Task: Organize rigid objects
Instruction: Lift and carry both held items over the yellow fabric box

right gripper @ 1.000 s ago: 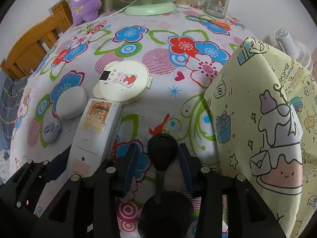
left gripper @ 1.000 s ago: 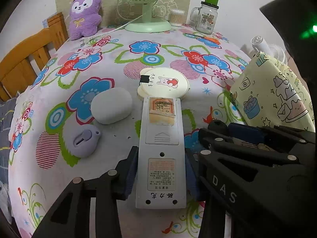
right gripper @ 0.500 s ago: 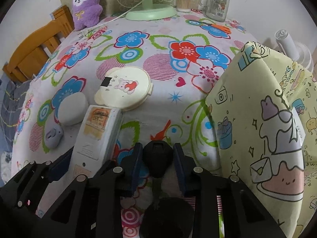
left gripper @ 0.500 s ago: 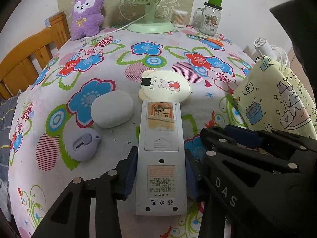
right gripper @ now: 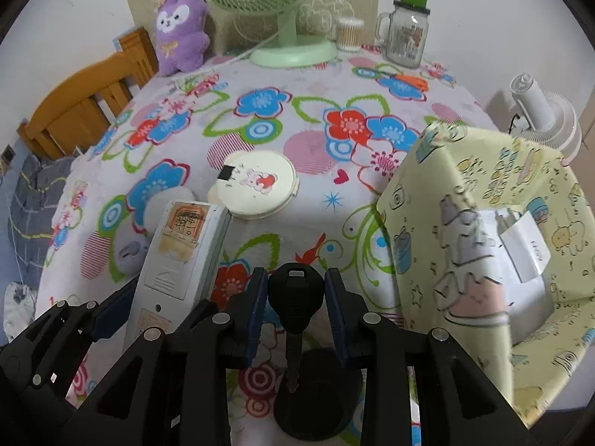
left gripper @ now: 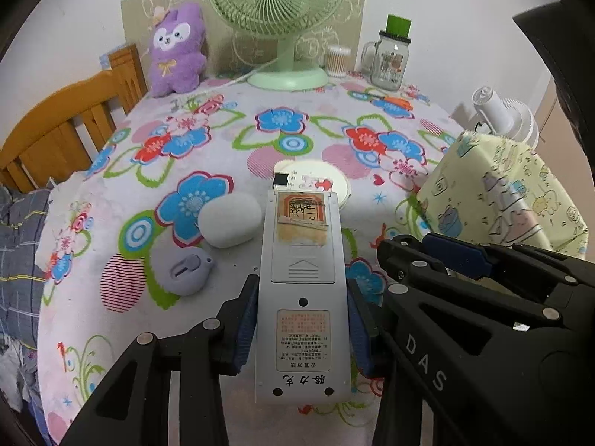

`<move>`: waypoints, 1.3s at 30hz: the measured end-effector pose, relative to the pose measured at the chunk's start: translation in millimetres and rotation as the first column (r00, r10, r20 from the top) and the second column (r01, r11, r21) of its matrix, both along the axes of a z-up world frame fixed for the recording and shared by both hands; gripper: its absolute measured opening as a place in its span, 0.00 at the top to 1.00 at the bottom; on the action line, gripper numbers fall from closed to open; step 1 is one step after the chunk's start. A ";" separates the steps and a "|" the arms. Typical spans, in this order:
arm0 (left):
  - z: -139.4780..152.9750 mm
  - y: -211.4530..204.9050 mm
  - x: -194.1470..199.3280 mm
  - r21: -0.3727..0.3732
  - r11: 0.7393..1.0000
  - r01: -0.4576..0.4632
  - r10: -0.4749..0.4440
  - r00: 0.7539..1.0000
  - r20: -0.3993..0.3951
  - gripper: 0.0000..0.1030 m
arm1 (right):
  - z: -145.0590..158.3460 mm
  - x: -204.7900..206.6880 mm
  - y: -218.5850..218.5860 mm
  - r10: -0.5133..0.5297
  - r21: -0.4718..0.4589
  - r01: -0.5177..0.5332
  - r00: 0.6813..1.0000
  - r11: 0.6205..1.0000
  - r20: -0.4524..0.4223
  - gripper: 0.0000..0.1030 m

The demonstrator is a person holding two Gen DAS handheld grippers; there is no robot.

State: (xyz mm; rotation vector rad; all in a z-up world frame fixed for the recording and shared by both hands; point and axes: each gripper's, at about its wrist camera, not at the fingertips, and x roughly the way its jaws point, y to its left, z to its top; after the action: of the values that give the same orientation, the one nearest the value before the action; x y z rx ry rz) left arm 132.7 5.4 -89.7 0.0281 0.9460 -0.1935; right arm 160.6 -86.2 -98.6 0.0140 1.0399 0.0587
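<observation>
My left gripper is shut on a long white remote control, held back side up above the flowered tablecloth. The remote also shows at the lower left of the right wrist view. My right gripper is shut on a black key; the blue pads press its head and the blade points back toward the camera. The right gripper sits just right of the remote. A yellow cartoon-print bag stands open at the right, and in the left wrist view this bag is beyond the right gripper.
On the tablecloth lie a round cream case with a rabbit, a white oval case and a small lilac cutter. A green fan, a purple plush and a glass jar line the back. A wooden chair stands left.
The right jaws closed on the key's head. Both grippers then rose, lifting the remote and the key off the tablecloth; the objects on the table look farther away.
</observation>
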 end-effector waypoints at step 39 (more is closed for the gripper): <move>90.2 -68.7 -63.1 0.009 0.999 0.031 -0.032 0.978 0.205 0.56 | 98.7 -71.4 -73.6 -0.031 0.028 0.025 0.975 0.999 0.221 0.67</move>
State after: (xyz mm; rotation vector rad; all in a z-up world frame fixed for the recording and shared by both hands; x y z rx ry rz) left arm 69.6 -63.3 0.5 0.0673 0.7408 -0.2134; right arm 89.1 -159.7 0.1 0.0436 0.8151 0.0464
